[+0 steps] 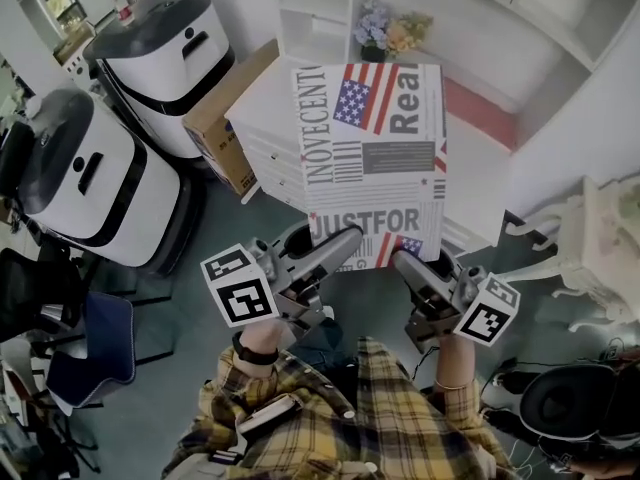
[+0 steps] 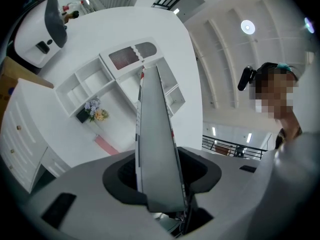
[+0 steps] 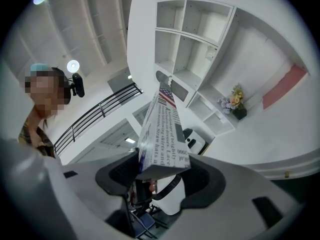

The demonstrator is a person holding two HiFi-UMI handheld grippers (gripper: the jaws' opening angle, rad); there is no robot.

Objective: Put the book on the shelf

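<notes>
**Book aloft in both grippers, shelf waiting**

Closest in, just ahead of the checked shirt, the left gripper (image 1: 335,246) and the right gripper (image 1: 410,266) each clamp a bottom corner of the book (image 1: 375,158). Both have their jaws pressed on it. The newsprint-covered book is up in the air, resting on nothing, its cover facing the head camera. Beyond it stands the white shelf (image 1: 320,8), with a small bunch of flowers (image 1: 385,30) in one compartment.

This looks like the carry step. The book is gripped and lifted but not yet in a compartment. The next move calls for both grippers to travel together, so the book does not twist, and to line its slim edge up with a free opening.

Only the head view shows both grips at once. The left gripper view shows the book edge-on, a narrow grey wedge seated between the jaws. The right gripper view shows a printed side and, behind it, several bare compartments. Which one is the target is hard to say through that bent lens.
</notes>
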